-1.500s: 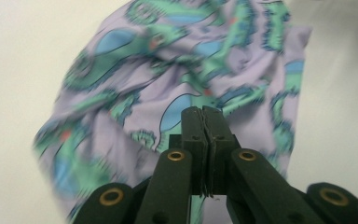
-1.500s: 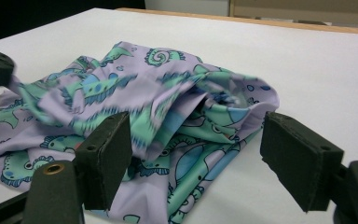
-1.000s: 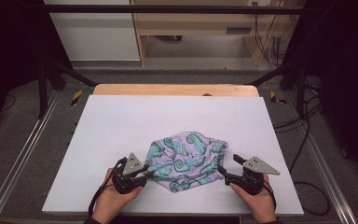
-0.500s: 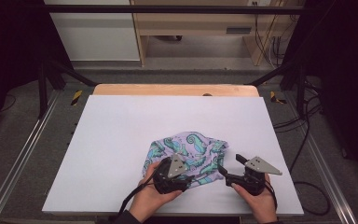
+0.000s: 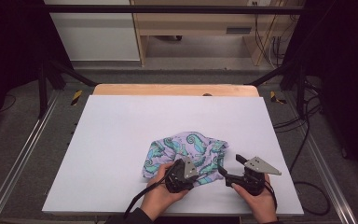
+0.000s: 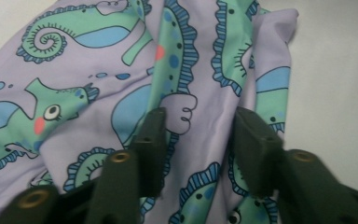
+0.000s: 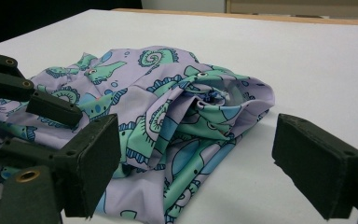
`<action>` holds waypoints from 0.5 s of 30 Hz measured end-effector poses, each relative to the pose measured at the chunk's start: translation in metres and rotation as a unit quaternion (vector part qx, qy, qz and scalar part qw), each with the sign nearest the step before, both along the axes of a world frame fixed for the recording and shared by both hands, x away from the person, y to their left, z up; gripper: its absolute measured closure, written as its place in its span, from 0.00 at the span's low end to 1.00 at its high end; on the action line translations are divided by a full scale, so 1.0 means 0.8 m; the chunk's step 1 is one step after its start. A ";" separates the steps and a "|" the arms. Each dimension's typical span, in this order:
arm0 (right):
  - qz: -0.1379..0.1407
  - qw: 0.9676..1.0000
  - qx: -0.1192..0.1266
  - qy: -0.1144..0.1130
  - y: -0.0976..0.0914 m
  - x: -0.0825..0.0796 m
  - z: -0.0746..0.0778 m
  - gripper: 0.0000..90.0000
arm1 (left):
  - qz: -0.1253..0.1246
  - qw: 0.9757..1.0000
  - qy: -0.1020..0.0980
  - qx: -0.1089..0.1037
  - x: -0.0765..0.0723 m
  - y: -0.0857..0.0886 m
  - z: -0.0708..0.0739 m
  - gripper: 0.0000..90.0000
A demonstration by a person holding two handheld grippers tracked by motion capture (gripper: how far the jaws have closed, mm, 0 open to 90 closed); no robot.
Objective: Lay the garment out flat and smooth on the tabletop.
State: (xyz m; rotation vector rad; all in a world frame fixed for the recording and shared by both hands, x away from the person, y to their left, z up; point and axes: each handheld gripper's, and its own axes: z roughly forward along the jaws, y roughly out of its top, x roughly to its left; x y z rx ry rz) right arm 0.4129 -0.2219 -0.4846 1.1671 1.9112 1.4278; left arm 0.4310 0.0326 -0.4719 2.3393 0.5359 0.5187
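While the seahorse-print cloth (image 5: 186,151) lies bunched near the front edge of the white surface (image 5: 121,135), both hands work at its near side. In the left gripper view, the left hand-held gripper (image 6: 200,140) hangs over the cloth, jaws part open, a raised ridge of fabric between the fingers (image 6: 151,140); they have just been closing, and whether the pads press the fold cannot be told. At the cloth's right edge, the right hand-held gripper (image 7: 196,163) sits low with jaws spread wide, one to either side of the cloth's corner, gripping nothing.
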 end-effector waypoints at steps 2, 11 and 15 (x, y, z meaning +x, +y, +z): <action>0.000 1.000 0.000 0.000 0.000 0.000 0.000 0.17 | 0.005 1.000 0.003 -0.007 0.003 0.001 0.001 0.70; 0.001 1.000 0.000 -0.001 -0.001 0.000 0.000 0.17 | -0.013 0.999 0.033 -0.013 0.010 -0.008 0.008 0.86; 0.000 1.000 0.001 -0.001 -0.001 0.000 0.000 0.17 | -0.022 0.999 0.039 -0.002 0.012 -0.011 0.010 0.97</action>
